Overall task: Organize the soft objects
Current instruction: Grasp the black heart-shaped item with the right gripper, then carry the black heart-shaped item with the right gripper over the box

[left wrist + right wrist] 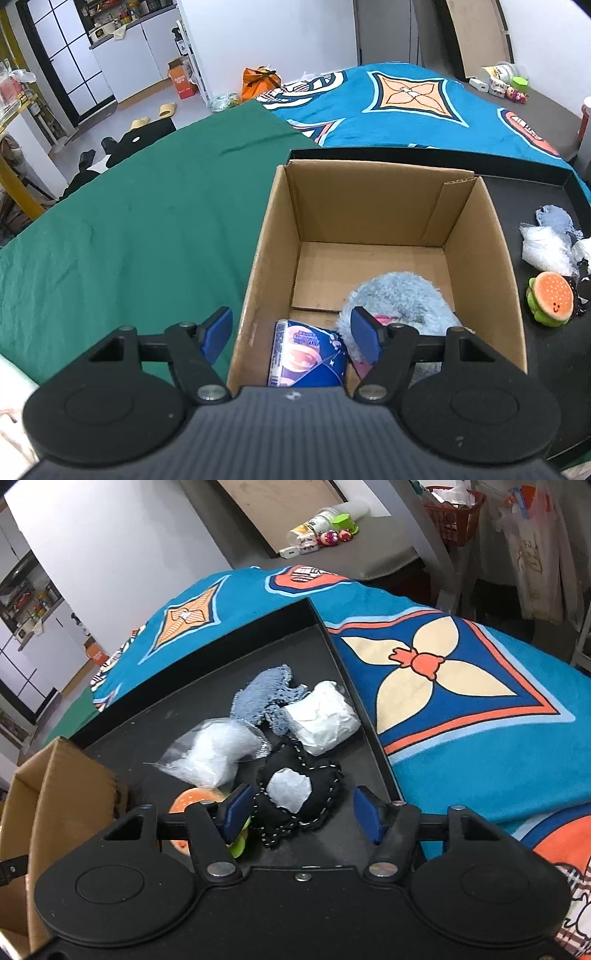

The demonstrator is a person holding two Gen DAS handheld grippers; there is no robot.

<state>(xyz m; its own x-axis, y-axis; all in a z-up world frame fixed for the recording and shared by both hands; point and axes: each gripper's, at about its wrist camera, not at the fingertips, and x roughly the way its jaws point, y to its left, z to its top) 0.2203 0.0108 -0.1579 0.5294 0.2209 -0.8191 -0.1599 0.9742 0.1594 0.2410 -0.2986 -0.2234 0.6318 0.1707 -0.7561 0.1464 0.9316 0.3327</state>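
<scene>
In the left wrist view an open cardboard box [369, 206] holds a blue-grey fluffy plush [399, 295] and a blue printed packet [310, 354]. My left gripper [291, 336] hangs open over the box's near left wall, one finger outside and one above the plush. In the right wrist view a black stitched soft toy with a white patch [321, 794] lies on the black tray [207, 701]. My right gripper [301, 816] straddles this toy, and its right pad stands clear of it. A burger toy [192, 801] sits just left of the left finger.
On the tray lie a clear bag of white filling [218, 753], a grey-blue knitted cloth [266, 694] and a white wrapped bundle [321, 716]. The tray's raised rim runs close to the right. Green cloth [147, 221] and a patterned blue blanket [480, 738] surround it.
</scene>
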